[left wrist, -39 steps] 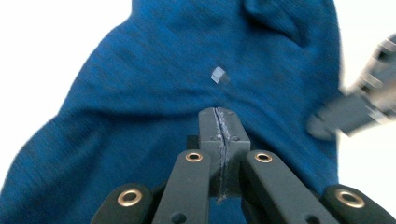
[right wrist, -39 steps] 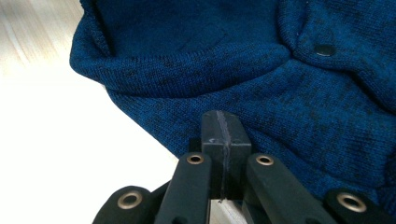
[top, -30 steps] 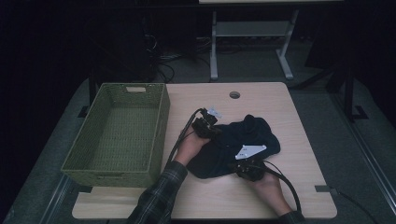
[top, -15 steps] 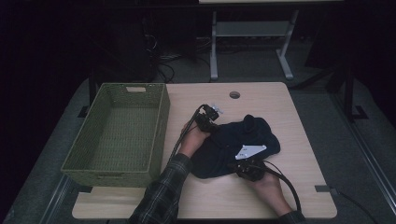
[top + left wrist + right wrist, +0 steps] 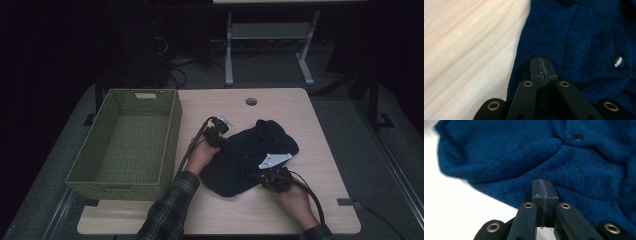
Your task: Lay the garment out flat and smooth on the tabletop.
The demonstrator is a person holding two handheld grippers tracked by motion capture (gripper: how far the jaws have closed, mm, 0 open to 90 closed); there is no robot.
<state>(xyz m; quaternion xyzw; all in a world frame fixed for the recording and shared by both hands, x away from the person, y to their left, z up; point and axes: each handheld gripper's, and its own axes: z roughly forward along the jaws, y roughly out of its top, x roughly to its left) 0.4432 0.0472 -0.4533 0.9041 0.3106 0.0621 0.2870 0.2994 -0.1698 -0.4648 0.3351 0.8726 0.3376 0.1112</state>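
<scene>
A dark blue knitted garment [image 5: 250, 155] with buttons lies crumpled on the light wooden table [image 5: 300, 110]. My left gripper [image 5: 220, 134] rests at the garment's left edge, jaws shut. In the left gripper view its tips [image 5: 541, 63] lie pressed together over the blue knit [image 5: 579, 37], near a shiny button [image 5: 618, 61]. My right gripper [image 5: 267, 179] sits at the garment's near edge, also shut. Its closed tips [image 5: 543, 185] point over the garment's hem [image 5: 524, 150]. I see no cloth between either pair of pads.
An empty green woven basket [image 5: 127, 145] stands on the table's left side, close to my left hand. A cable hole [image 5: 251, 101] sits near the far edge. Bare wood runs along the right and near sides. Desk legs and cables stand on the dark floor beyond.
</scene>
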